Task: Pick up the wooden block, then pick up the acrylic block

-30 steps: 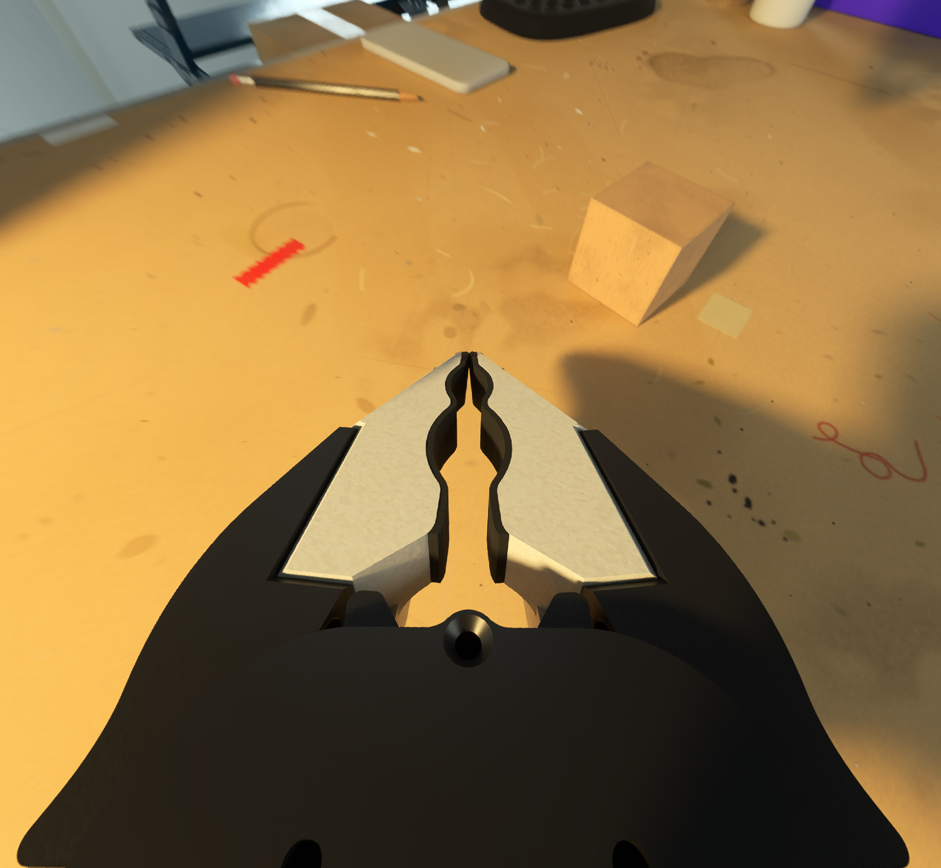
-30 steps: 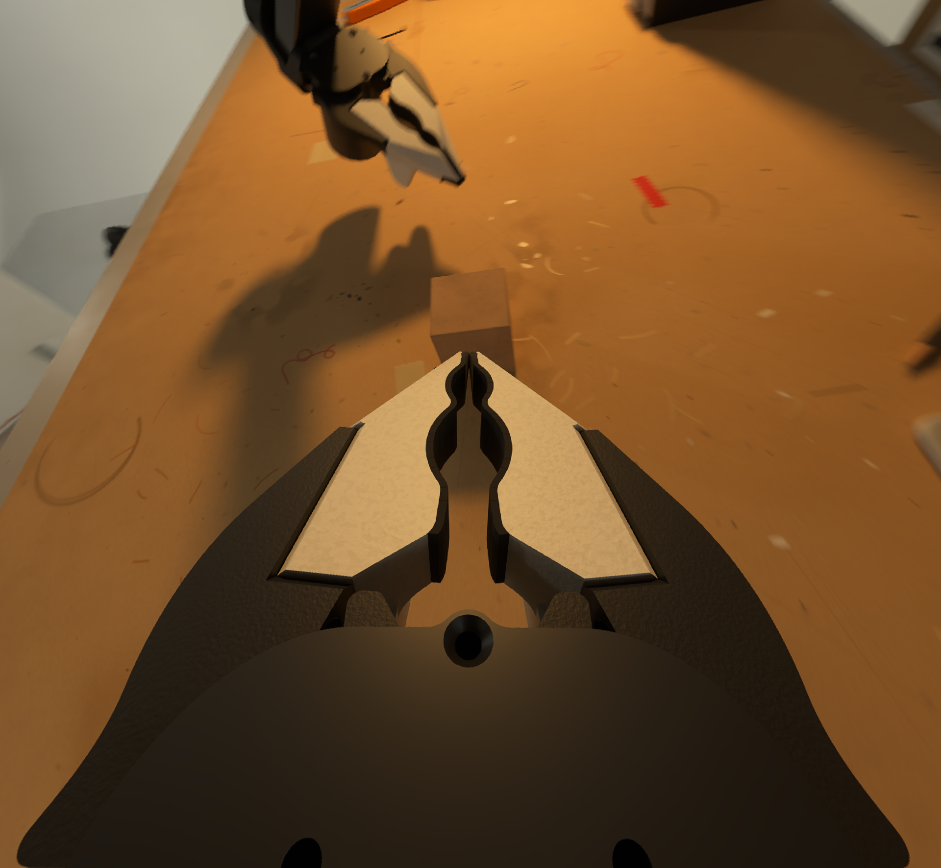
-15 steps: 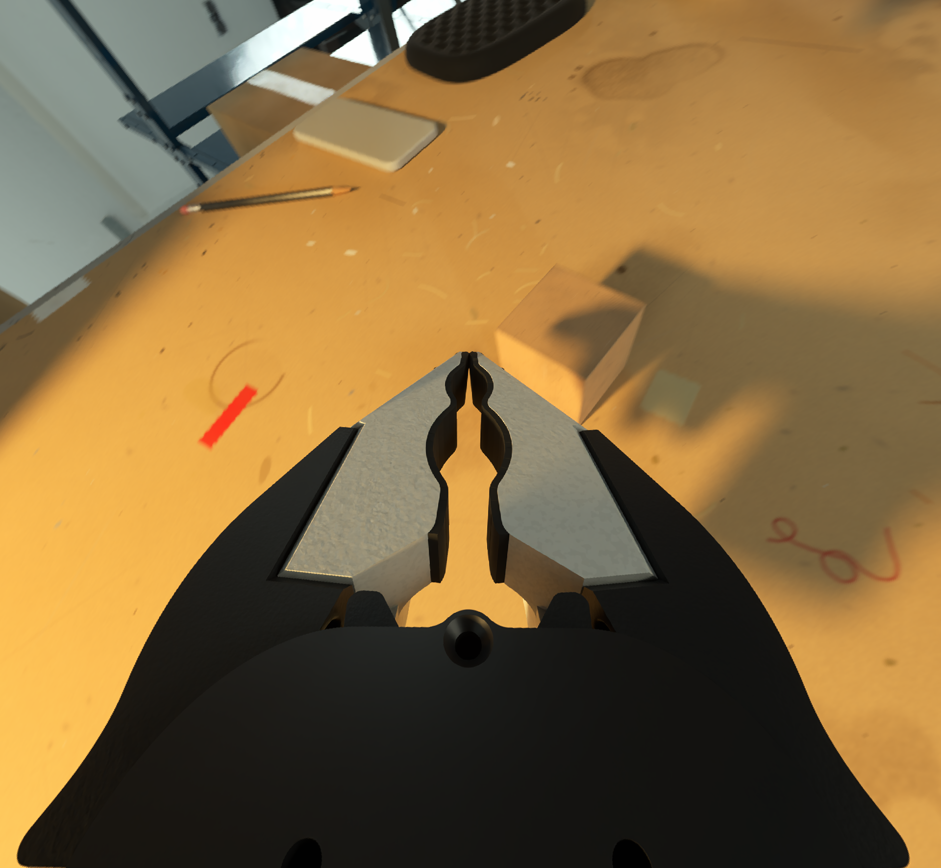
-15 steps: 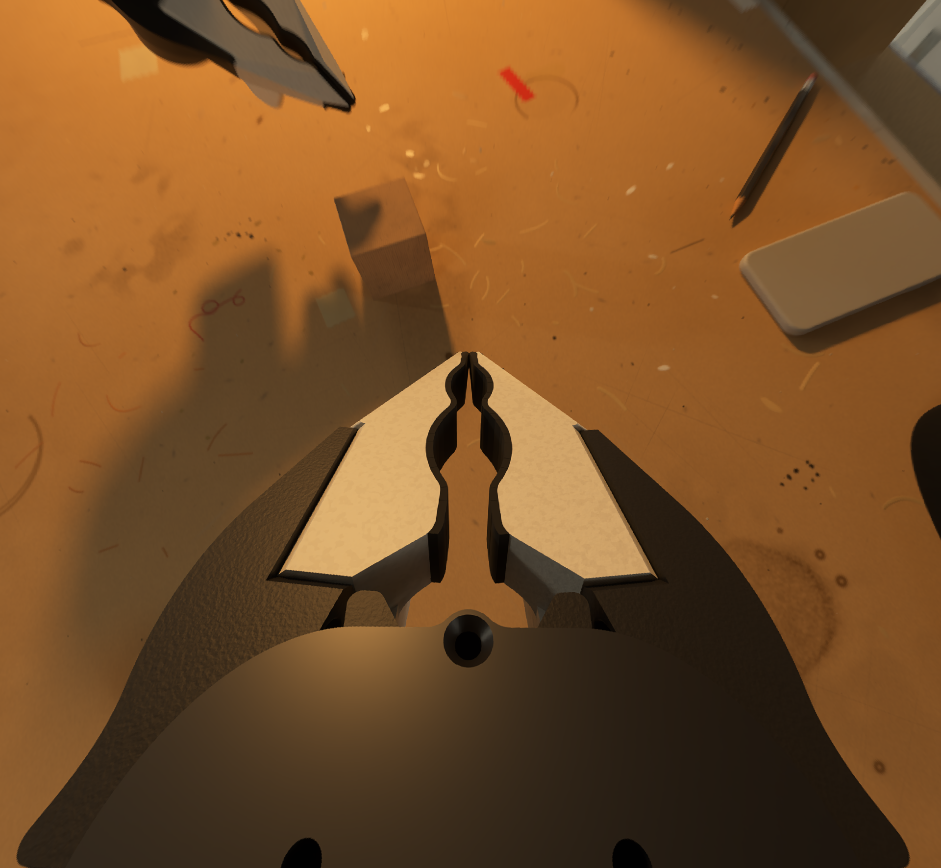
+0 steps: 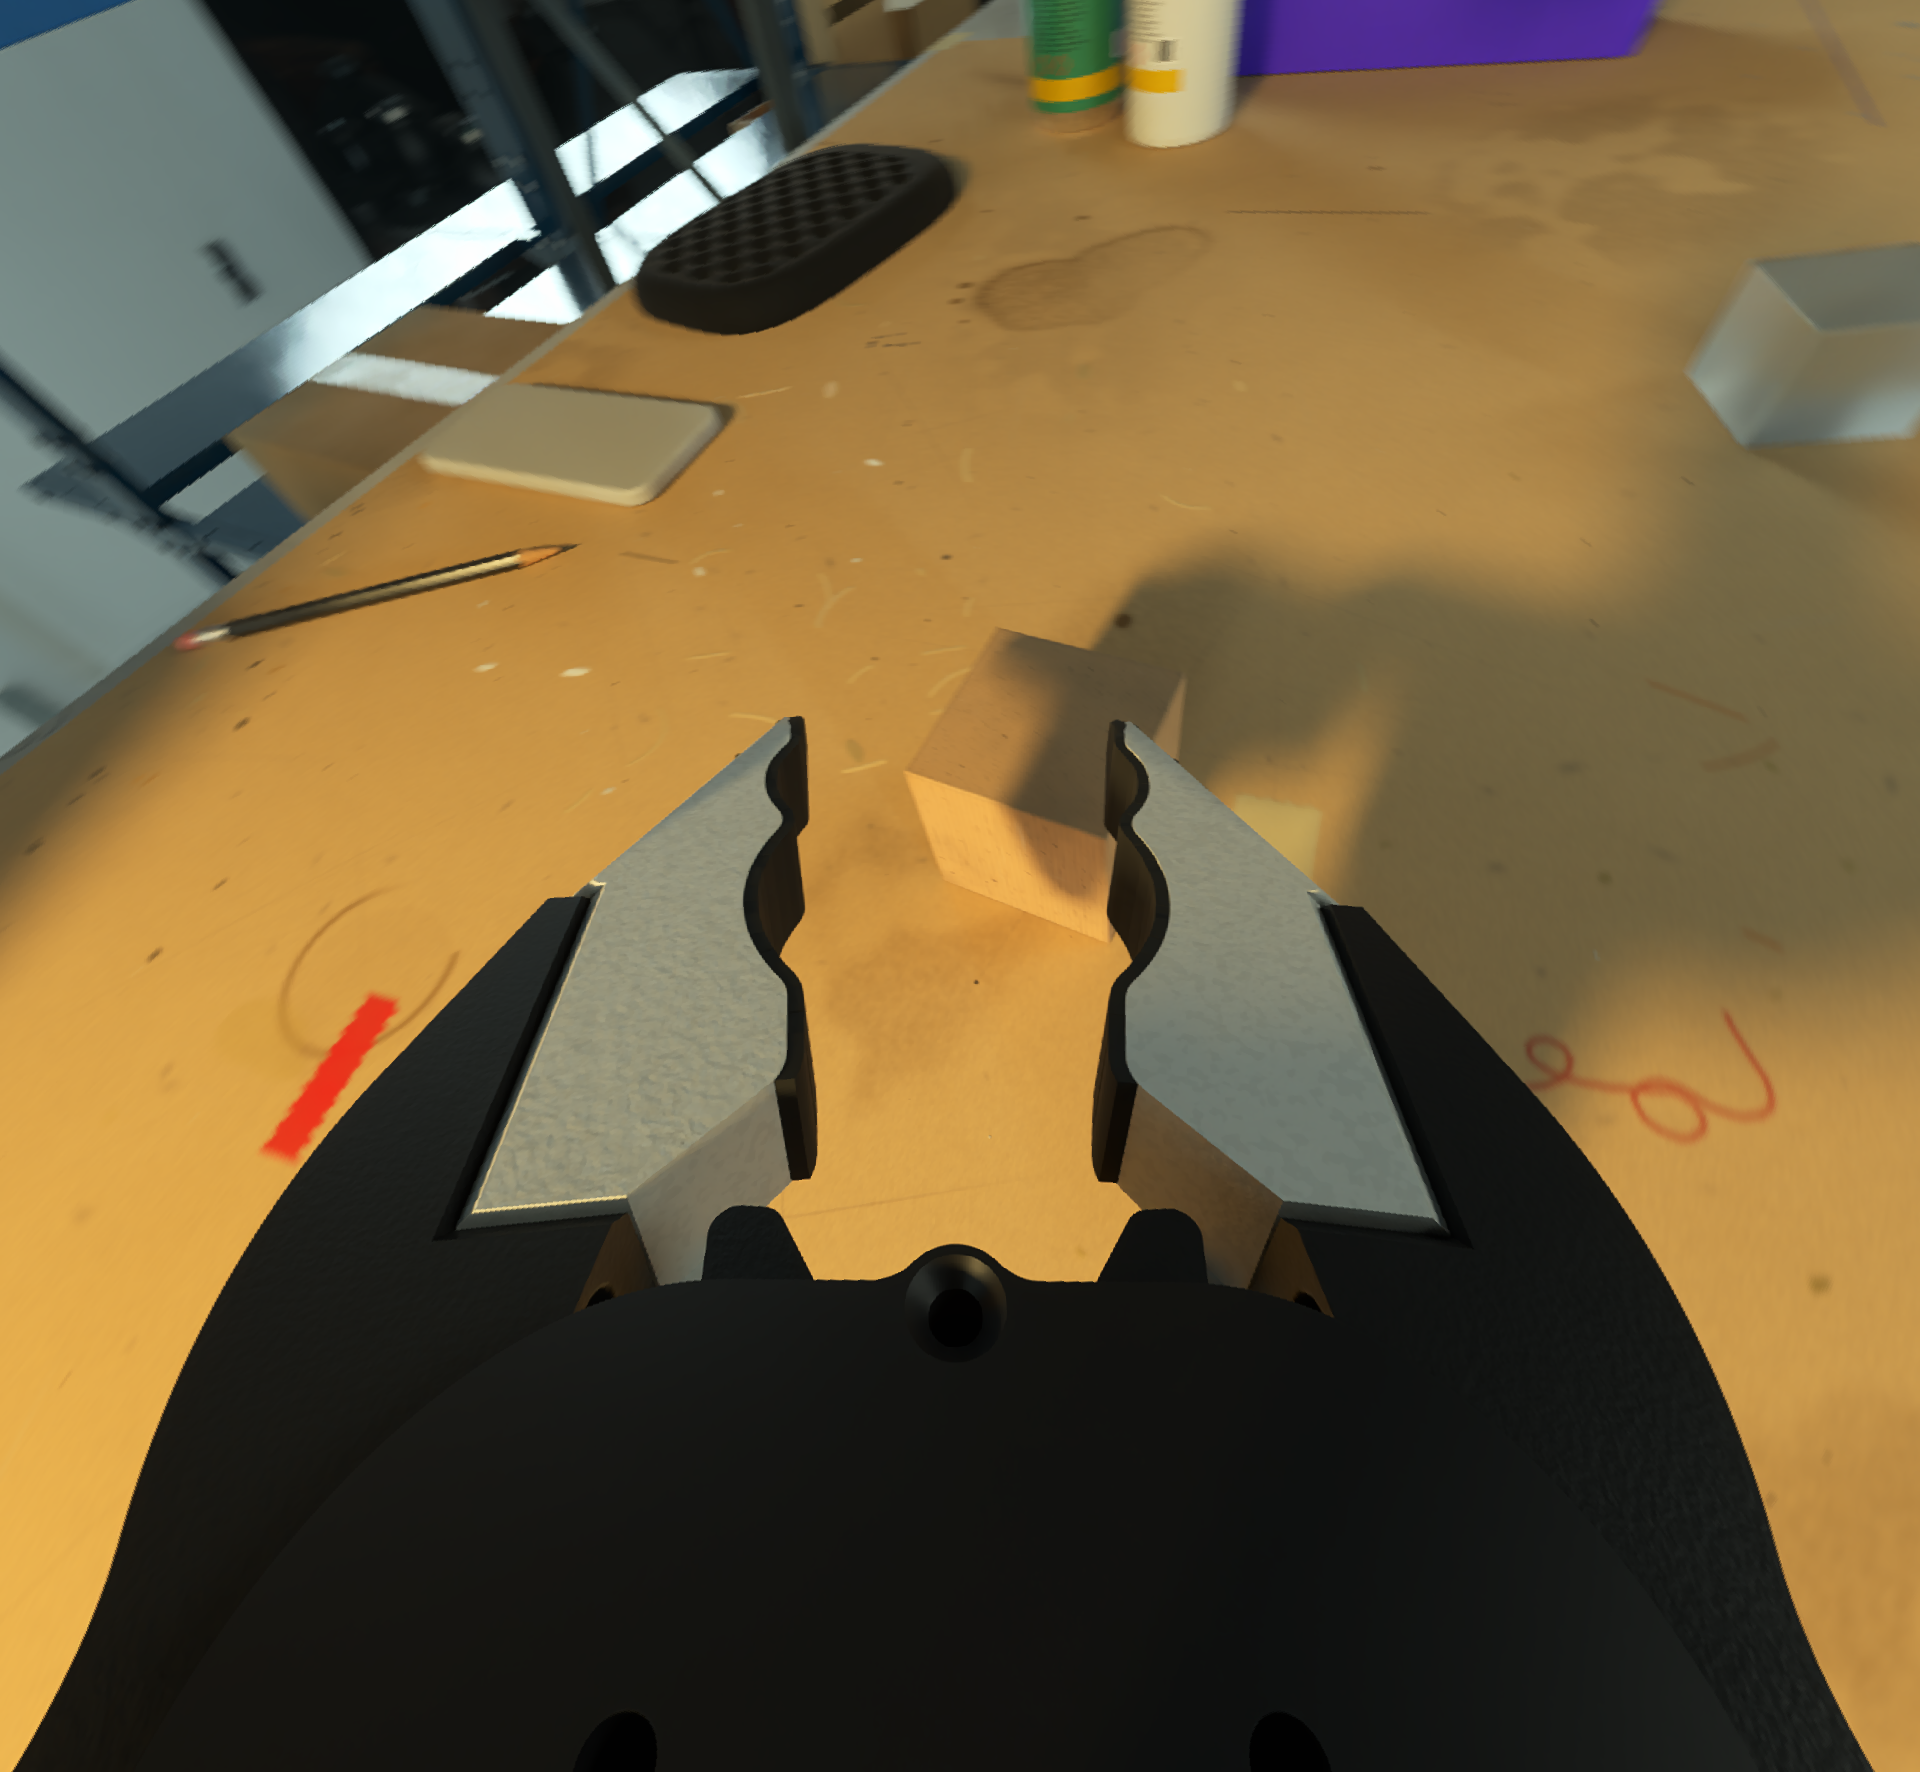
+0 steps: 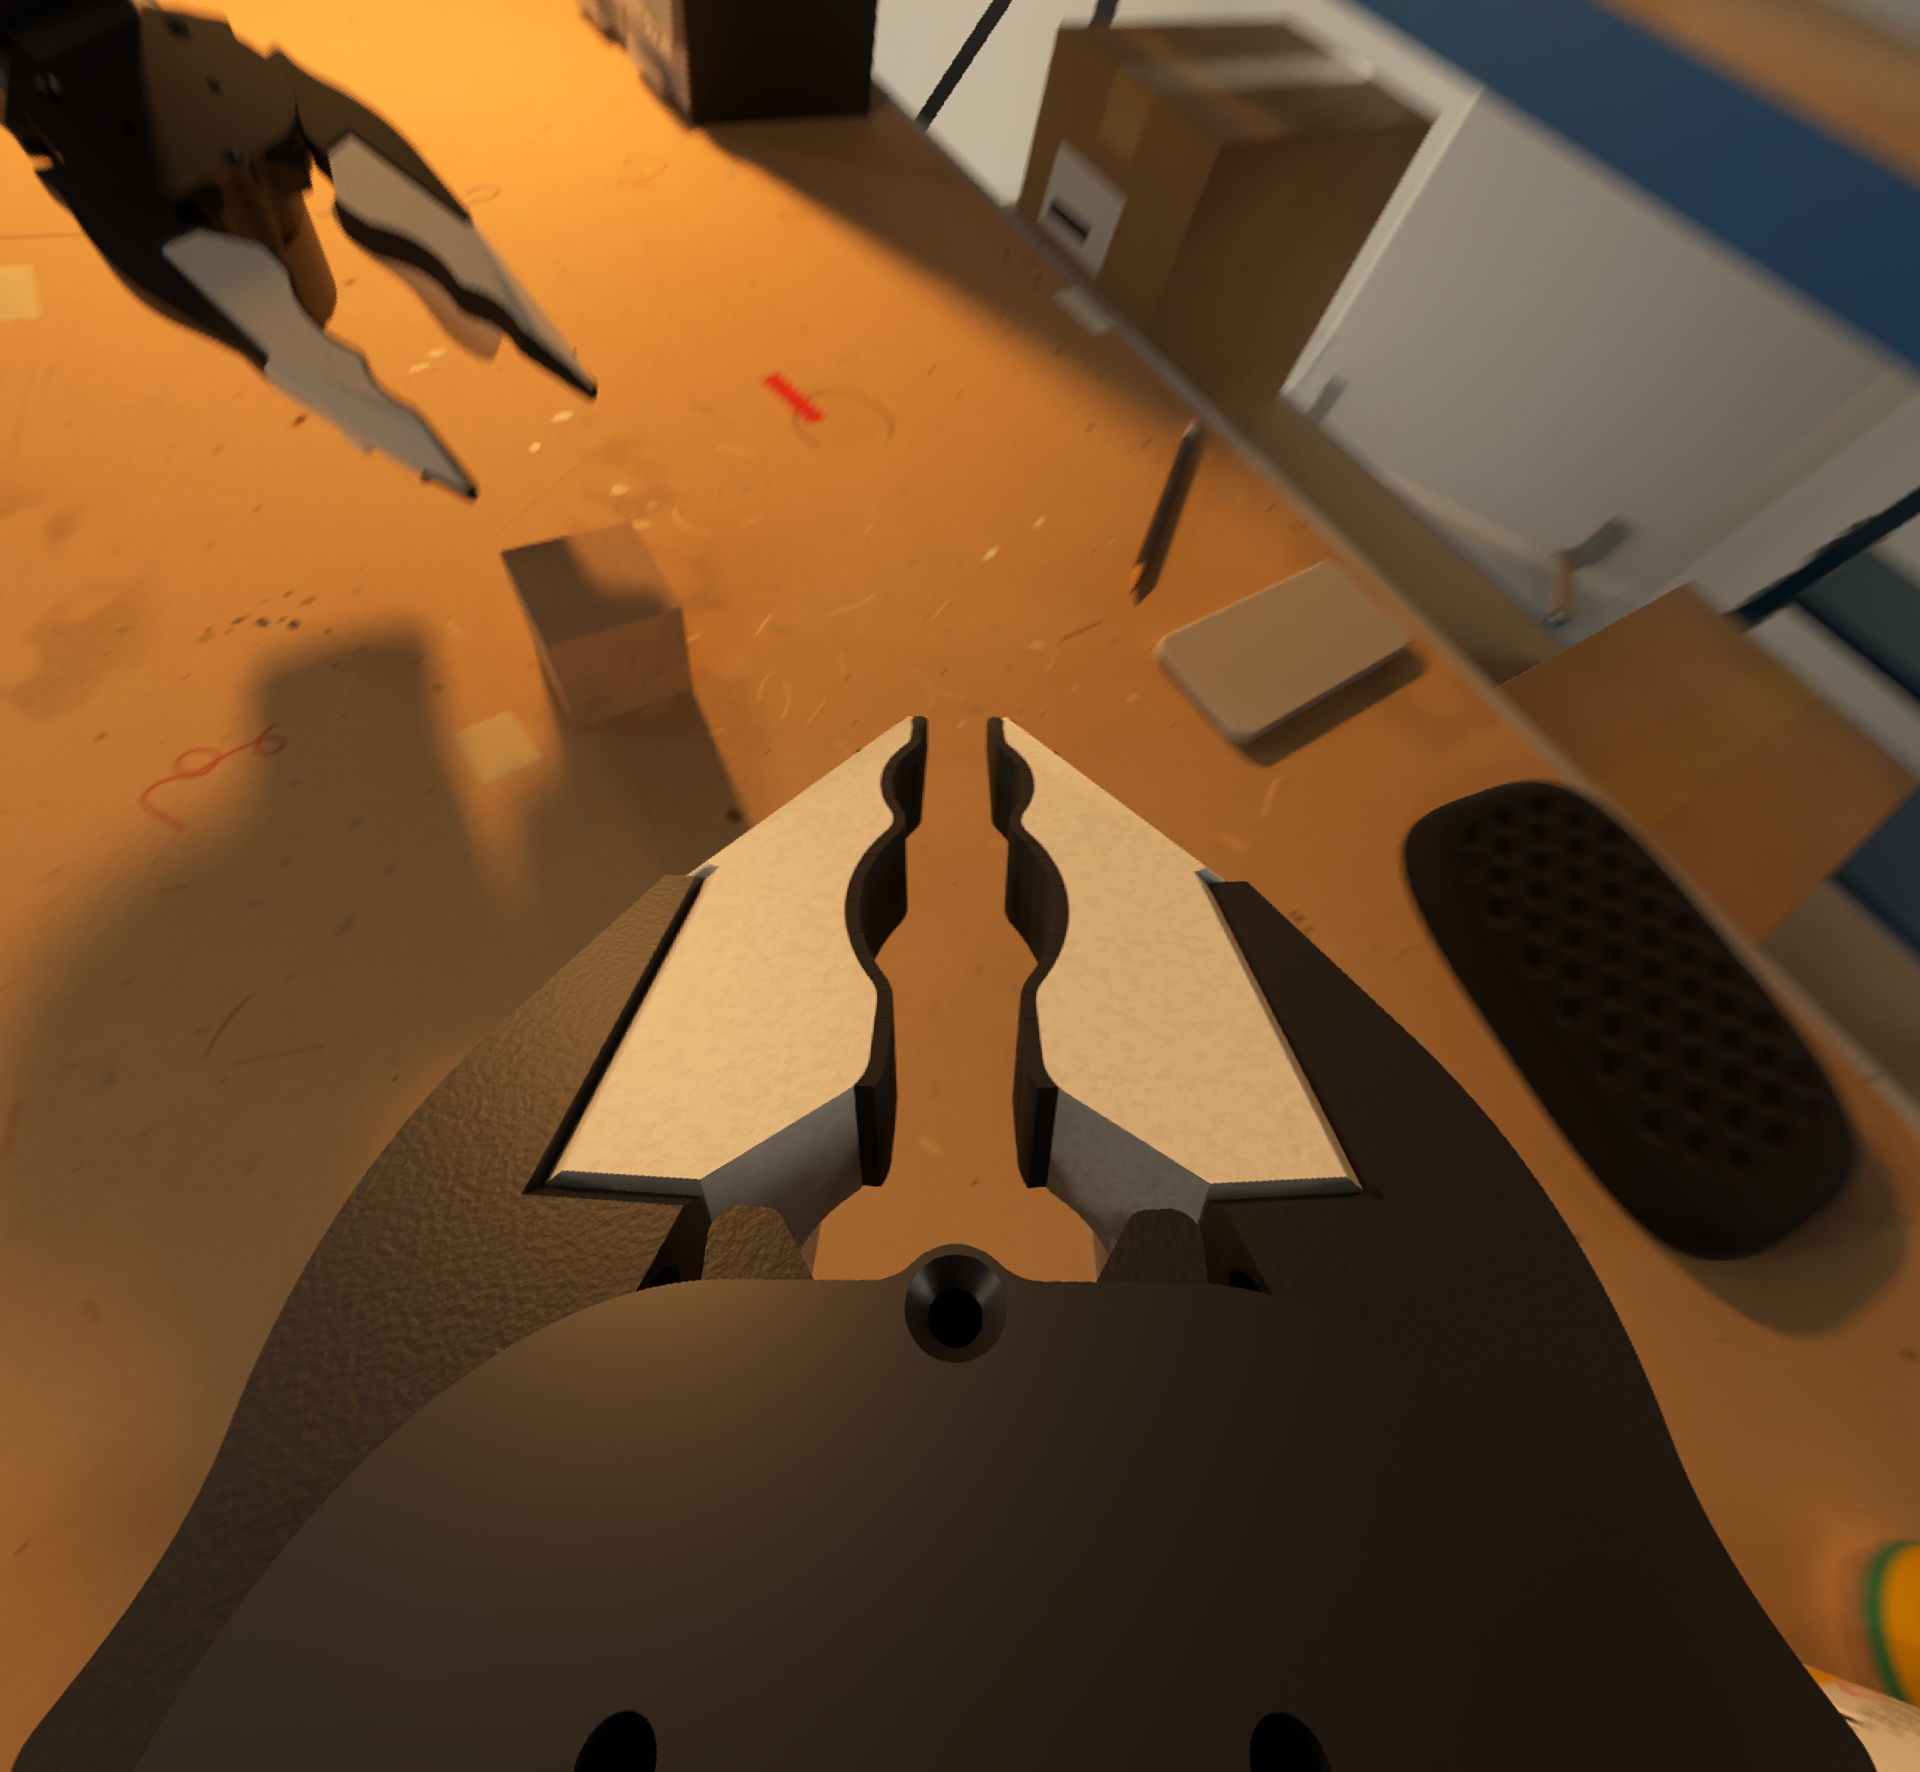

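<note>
Both grippers' jaws have parted near the pale, square-edged wooden block.

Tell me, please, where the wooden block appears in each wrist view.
Left wrist view: wooden block near centre, just ahead of the open jaws.
Right wrist view: wooden block left of centre, below the other gripper.
Shared landmark: pencil near the table edge.
</note>
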